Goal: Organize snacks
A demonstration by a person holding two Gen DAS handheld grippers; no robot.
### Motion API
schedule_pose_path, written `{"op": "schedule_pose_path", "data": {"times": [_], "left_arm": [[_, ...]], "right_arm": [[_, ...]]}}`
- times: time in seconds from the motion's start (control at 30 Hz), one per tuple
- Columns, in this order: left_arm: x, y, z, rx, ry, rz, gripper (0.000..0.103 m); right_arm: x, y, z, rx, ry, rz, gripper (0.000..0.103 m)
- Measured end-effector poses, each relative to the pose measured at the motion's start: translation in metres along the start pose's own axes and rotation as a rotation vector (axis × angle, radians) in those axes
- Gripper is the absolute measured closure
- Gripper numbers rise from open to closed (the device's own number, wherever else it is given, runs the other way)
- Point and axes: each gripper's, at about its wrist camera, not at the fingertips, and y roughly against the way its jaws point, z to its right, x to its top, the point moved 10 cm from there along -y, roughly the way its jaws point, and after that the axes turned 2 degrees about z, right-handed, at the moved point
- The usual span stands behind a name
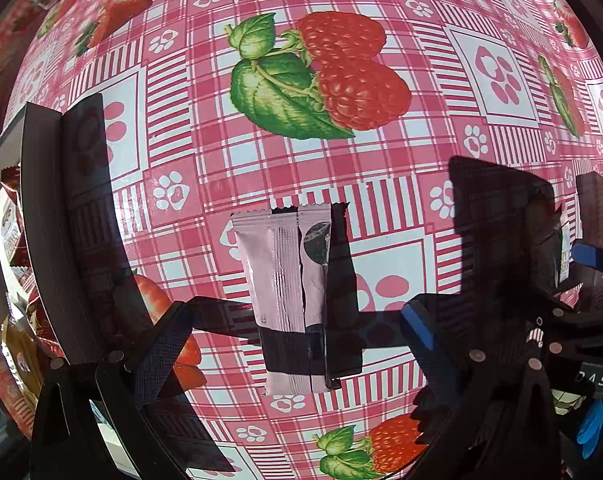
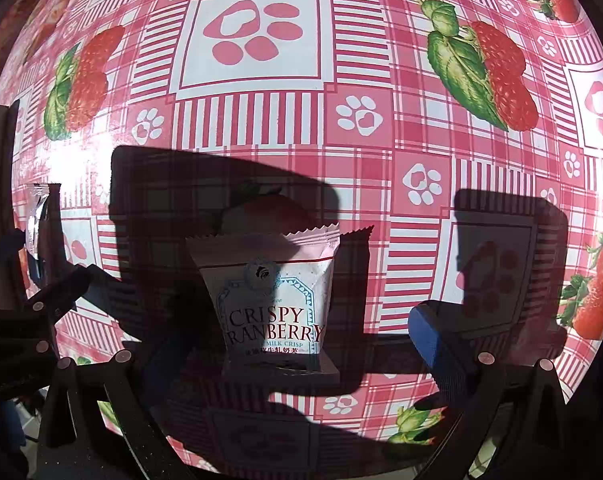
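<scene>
While both grippers (image 1: 297,340) (image 2: 277,340) gape, crimped glossy packets (image 1: 289,300) (image 2: 273,300) lie flat.

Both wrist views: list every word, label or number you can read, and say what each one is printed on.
"CRISPY" on the pink snack packet between the open right gripper fingers.
"RANBERRY" below it; first letter hidden.
"MILK CRISP" under that; the line's start is unreadable, and the Chinese line beneath is too small.
"DAS" on a dark label, cut off, at the left view's right edge.
Pink stick packet: no legible text.
Box contents: blurred.
</scene>
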Motion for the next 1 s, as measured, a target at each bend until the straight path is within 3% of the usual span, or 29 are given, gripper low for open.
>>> {"op": "schedule_pose_path", "data": {"times": [1.0], "left_arm": [[0.0015,0.001,-0.0001,-0.003,0.002,0.022,0.0]], "right_arm": [[0.0006,-0.0004,0.0,0.003,-0.015,-0.003,0.0]]}}
